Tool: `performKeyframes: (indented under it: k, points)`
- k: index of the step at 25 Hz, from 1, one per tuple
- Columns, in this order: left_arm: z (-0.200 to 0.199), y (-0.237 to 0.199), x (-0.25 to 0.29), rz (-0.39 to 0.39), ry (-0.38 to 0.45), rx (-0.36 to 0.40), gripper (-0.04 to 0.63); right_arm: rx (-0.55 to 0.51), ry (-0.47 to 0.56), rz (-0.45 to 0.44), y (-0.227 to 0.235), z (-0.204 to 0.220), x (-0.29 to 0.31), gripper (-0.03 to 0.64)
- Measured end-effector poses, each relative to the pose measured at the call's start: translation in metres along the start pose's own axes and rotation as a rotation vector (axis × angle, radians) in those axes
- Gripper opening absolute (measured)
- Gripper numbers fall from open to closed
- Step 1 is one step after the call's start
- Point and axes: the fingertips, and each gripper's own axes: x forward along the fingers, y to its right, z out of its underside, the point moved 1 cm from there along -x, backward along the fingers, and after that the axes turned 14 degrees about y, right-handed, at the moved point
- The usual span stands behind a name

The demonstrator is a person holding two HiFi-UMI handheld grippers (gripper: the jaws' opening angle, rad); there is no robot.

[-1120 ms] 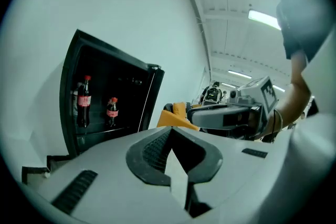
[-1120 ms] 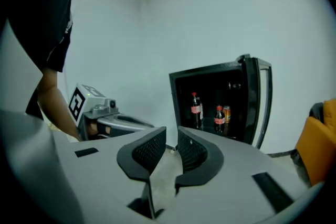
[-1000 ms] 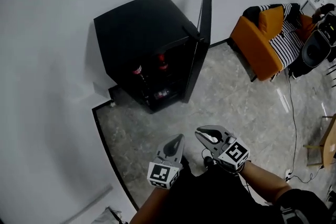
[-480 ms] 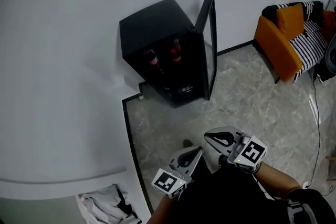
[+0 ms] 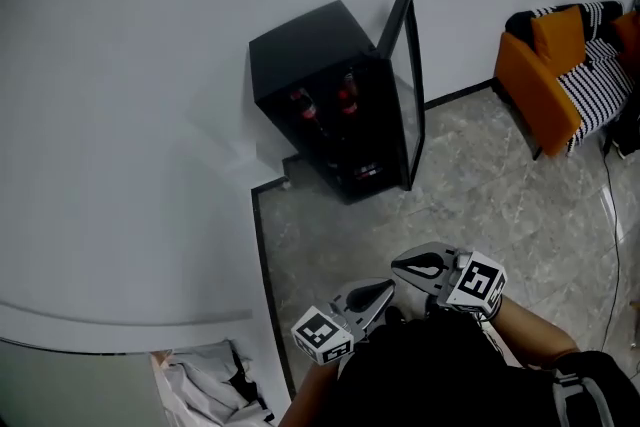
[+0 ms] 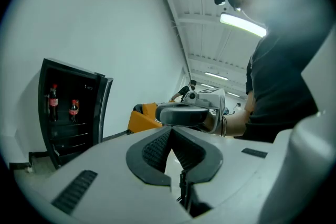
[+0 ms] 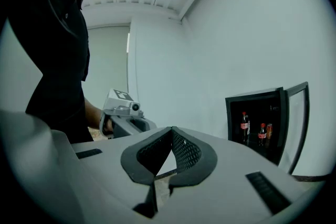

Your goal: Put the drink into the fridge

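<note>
The black fridge (image 5: pixel 315 65) stands against the white wall with its glass door (image 5: pixel 408 85) swung open. Two red-labelled cola bottles (image 5: pixel 303 104) stand on its upper shelf, and a can (image 7: pixel 269 130) shows beside them in the right gripper view. My left gripper (image 5: pixel 388 287) and right gripper (image 5: pixel 398 265) hover close to my body, well short of the fridge. Both are shut with nothing between the jaws: the left's tips (image 6: pixel 170 129) and the right's tips (image 7: pixel 171 129) meet. Each gripper shows in the other's view, the right gripper (image 6: pixel 184 114) and the left gripper (image 7: pixel 126 115).
An orange armchair (image 5: pixel 530 80) with a striped cushion stands at the right. A cable (image 5: pixel 606 205) runs over the marble floor. A heap of pale cloth (image 5: pixel 200 380) lies at the lower left by the wall. A black skirting line (image 5: pixel 262 265) edges the floor.
Both grippers have drawn back from the fridge, which now looks smaller and further right in the head view. The heap of cloth has come into view at the lower left.
</note>
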Motion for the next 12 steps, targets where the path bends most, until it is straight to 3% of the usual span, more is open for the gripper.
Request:
performKeyframes:
  k: [3,6,8,12]
  points:
    - [-0.020,-0.003,-0.007,0.027,0.001,0.049,0.012,0.046,0.057,0.015,-0.002,-0.020,0.013,0.023]
    - [-0.039,-0.002,-0.010,0.008,0.095,0.090,0.012,0.060,0.072,-0.006,-0.005,-0.026,0.014,0.023]
    - [-0.039,-0.007,-0.016,-0.025,0.135,0.088,0.012,0.062,0.057,-0.003,-0.002,-0.021,0.016,0.023]
    - [-0.016,-0.008,-0.033,-0.071,0.095,0.044,0.012,0.026,0.075,-0.060,-0.024,-0.030,0.016,0.023]
